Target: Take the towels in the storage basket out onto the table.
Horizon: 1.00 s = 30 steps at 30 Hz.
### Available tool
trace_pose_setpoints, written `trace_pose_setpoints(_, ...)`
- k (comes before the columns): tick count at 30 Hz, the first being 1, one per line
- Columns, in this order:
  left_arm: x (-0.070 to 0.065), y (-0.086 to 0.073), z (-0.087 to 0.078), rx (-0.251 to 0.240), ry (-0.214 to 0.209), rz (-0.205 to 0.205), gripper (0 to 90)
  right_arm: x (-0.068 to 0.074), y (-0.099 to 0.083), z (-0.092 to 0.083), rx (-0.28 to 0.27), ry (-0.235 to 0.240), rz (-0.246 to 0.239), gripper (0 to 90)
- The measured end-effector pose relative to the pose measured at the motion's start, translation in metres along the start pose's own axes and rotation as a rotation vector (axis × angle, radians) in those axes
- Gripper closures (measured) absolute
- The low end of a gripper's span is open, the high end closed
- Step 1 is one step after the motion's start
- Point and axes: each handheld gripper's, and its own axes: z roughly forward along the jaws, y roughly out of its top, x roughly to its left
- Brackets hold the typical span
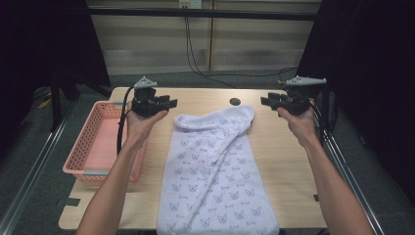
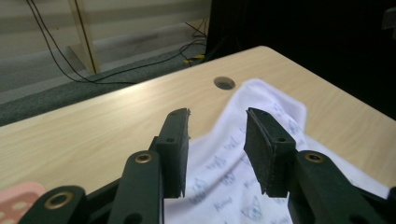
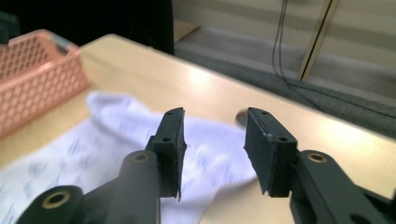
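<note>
Pink basket [image 1: 93,142] sits at the table's left edge, nothing visible inside it. Left gripper [image 1: 169,104] is held above the table just right of the basket, beside the cloth's far-left corner; in the left gripper view its jaws stand parted with a clear gap and nothing between the pads [image 2: 180,154], cloth lying below and beyond them. White printed cloth [image 1: 215,171] lies down the middle of the wooden table [image 1: 284,161], long axis running from the far side toward the person, near end reaching the table's front edge. Far end looks partly doubled over, with a diagonal ridge and a rumpled top edge near the round table hole [image 1: 235,102]. Right gripper [image 1: 266,101] hovers off the cloth's far-right corner; jaws also parted and empty in the right gripper view, cloth blurred underneath. Judgement: cloth is laid out and released, maybe one fold in, not neat yet. Left to do, probably: regrip corners, finish folding, smooth, likely move it to the basket. Neither gripper touches the cloth now.
</note>
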Motion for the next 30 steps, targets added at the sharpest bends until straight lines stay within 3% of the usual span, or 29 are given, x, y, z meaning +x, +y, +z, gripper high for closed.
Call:
trace_pose_setpoints(2,-0.012,-0.009,-0.004,0.020,-0.031,0.032,62.6,0.009,-0.017,-0.009,0.003,0.041,-0.002,56.8)
trace_pose_setpoints(4,-0.025,-0.021,-0.007,0.039,-0.068,0.036,63.8,0.019,-0.036,-0.016,0.012,0.080,-0.003,55.8)
trace_pose_setpoints(6,-0.040,-0.039,-0.010,0.080,-0.101,0.059,65.6,0.029,-0.059,-0.021,0.043,0.118,-0.011,54.8)
trace_pose_setpoints(7,-0.052,-0.060,-0.011,0.118,-0.139,0.062,65.7,0.034,-0.069,-0.022,0.052,0.137,-0.006,54.4)
trace_pose_setpoints(8,-0.052,-0.060,-0.011,0.118,-0.139,0.062,67.1,0.034,-0.069,-0.022,0.052,0.137,-0.006,54.4)
trace_pose_setpoints(9,-0.057,-0.072,-0.011,0.142,-0.154,0.065,67.1,0.045,-0.090,-0.022,0.086,0.173,-0.010,54.3)
trace_pose_setpoints(12,-0.069,-0.113,-0.012,0.226,-0.188,0.059,68.2,0.063,-0.118,-0.016,0.163,0.215,-0.044,55.0)
trace_pose_setpoints(13,-0.069,-0.113,-0.012,0.226,-0.188,0.059,68.5,0.070,-0.129,-0.012,0.199,0.233,-0.054,55.0)
trace_pose_setpoints(14,-0.071,-0.133,-0.012,0.279,-0.205,0.057,68.3,0.074,-0.137,-0.009,0.225,0.247,-0.066,54.9)
trace_pose_setpoints(15,-0.071,-0.133,-0.012,0.279,-0.205,0.057,67.9,0.078,-0.144,-0.005,0.253,0.247,-0.077,54.4)
trace_pose_setpoints(16,-0.070,-0.147,-0.010,0.309,-0.204,0.043,67.4,0.082,-0.150,-0.001,0.271,0.249,-0.087,54.1)
trace_pose_setpoints(18,-0.068,-0.158,-0.011,0.328,-0.201,0.030,66.3,0.085,-0.158,0.005,0.305,0.239,-0.108,52.5)
trace_pose_setpoints(21,-0.069,-0.164,-0.015,0.344,-0.190,0.047,62.5,0.088,-0.166,0.013,0.332,0.217,-0.128,53.4)
trace_pose_setpoints(23,-0.068,-0.167,-0.018,0.335,-0.196,0.035,61.1,0.092,-0.170,0.013,0.335,0.185,-0.183,62.2)
trace_pose_setpoints(26,-0.070,-0.172,-0.019,0.354,-0.186,0.045,60.8,0.089,-0.172,0.006,0.338,0.185,-0.176,84.5)
trace_pose_setpoints(27,-0.071,-0.174,-0.018,0.359,-0.189,0.054,61.1,0.088,-0.173,0.003,0.340,0.187,-0.164,85.8)
trace_pose_setpoints(28,-0.075,-0.176,-0.019,0.370,-0.186,0.093,65.4,0.088,-0.175,-0.003,0.354,0.175,-0.160,86.5)
trace_pose_setpoints(30,-0.078,-0.177,-0.019,0.366,-0.180,0.103,69.7,0.086,-0.179,-0.012,0.359,0.172,-0.153,86.7)
